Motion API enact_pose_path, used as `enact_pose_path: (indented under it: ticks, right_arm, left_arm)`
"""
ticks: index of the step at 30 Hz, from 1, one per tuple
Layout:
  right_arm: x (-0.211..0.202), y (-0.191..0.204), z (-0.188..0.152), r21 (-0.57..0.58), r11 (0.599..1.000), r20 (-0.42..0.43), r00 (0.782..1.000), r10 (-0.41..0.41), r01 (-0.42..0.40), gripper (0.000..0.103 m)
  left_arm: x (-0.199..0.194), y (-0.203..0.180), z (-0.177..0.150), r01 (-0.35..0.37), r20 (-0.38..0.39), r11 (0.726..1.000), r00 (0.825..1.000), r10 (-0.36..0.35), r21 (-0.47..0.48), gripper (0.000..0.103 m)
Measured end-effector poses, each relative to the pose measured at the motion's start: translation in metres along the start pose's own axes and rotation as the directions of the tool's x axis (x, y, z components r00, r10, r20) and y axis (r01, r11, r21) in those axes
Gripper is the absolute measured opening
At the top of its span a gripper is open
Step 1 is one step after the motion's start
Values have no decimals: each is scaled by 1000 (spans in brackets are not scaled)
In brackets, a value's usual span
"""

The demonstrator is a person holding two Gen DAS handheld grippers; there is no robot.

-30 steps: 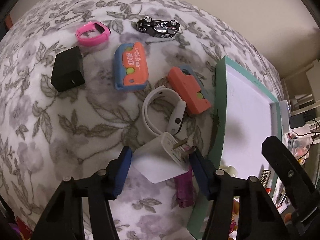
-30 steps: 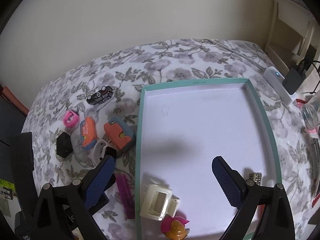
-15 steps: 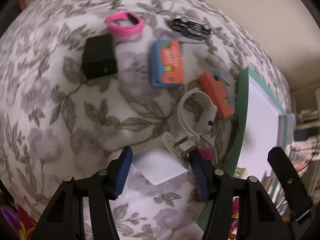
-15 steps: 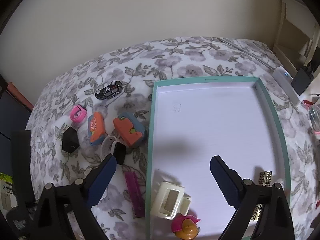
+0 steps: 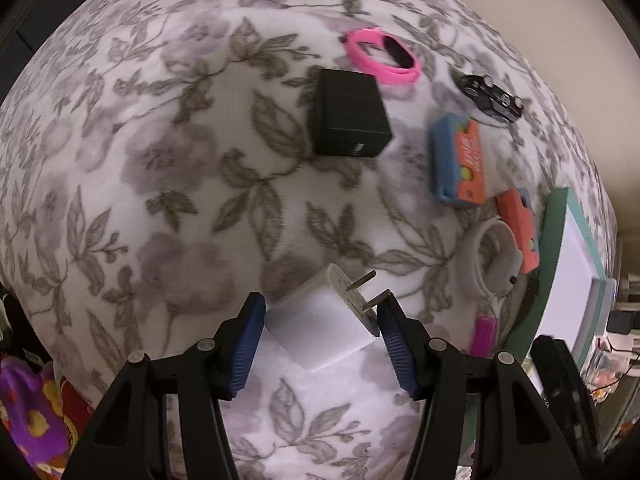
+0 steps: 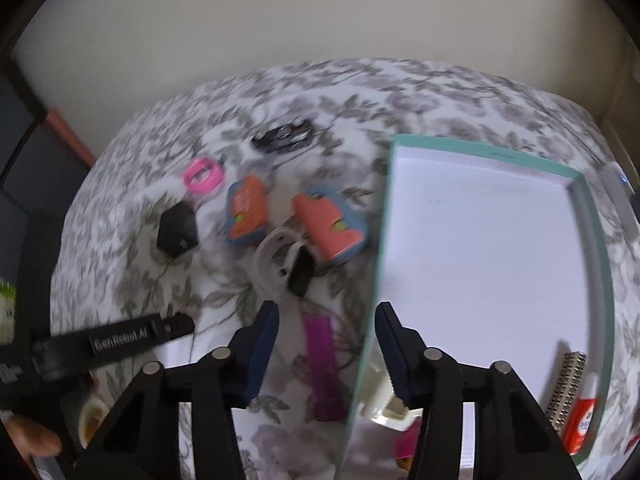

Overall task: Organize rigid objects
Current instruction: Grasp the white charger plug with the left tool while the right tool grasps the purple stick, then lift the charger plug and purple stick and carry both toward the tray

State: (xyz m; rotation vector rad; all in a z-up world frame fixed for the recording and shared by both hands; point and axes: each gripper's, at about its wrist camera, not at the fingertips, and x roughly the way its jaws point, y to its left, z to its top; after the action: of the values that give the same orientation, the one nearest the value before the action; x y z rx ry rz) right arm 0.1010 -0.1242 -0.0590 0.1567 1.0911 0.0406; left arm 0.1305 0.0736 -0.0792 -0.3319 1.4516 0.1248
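Left gripper (image 5: 322, 318) points down over the floral bedspread (image 5: 160, 184), jaws roughly half open and pressed on a white plug adapter (image 5: 320, 320), prongs aimed up and right toward one blue pad.

Right gripper (image 6: 326, 344) jaws closing. The magenta comb (image 6: 322, 356) lies on the cloth between the pads, and the teal tray's (image 6: 592, 216) left rim crosses that gap too; no pad contact visible, frame blurred.

On the cloth left of the tray:
- black cube charger (image 5: 348, 118)
- pink band (image 5: 382, 56)
- black toy car (image 5: 490, 94)
- two orange-and-blue cases (image 5: 460, 160)
- white watch band (image 5: 490, 264)

Inside the tray, near corner: cream clip (image 6: 380, 398), a silver bar (image 6: 566, 388), a red-and-white tube (image 6: 582, 416).
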Motion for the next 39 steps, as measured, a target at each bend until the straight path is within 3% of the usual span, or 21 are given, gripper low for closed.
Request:
enact_pose_path:
  ticks: [7, 14, 19, 24, 30, 36, 39]
  right_arm:
    - [20, 17, -12, -82, 997, -60, 998, -13, 8, 44]
    - [41, 22, -18, -115, 990, -113, 989, -93, 80, 40]
    - [52, 24, -24, -139, 986, -165, 980, -109, 87, 30]
    - [49, 32, -25, -149, 989, -178, 983, -46, 19, 23]
    - [53, 46, -32, -219, 973, -170, 980, -106, 67, 21]
    - [52, 51, -35, -230, 969, -155, 980, -126, 88, 21]
    - [47, 52, -34, -200, 976, -147, 983, -111, 80, 21]
  left_arm:
    - [1, -1, 3, 8, -6, 1000, 1000, -8, -10, 60]
    - [4, 1, 5, 14, -10, 1000, 1000, -14, -17, 60]
    - [3, -1, 4, 13, -10, 1000, 1000, -14, -20, 60]
    - [4, -1, 4, 16, -15, 1000, 1000, -16, -22, 60]
    - [17, -4, 2, 25, -57, 999, 998, -26, -28, 60]
    - [22, -6, -1, 10, -60, 1000, 998, -11, -18, 59]
    - [23, -7, -1, 2, -52, 1000, 999, -2, -16, 54]
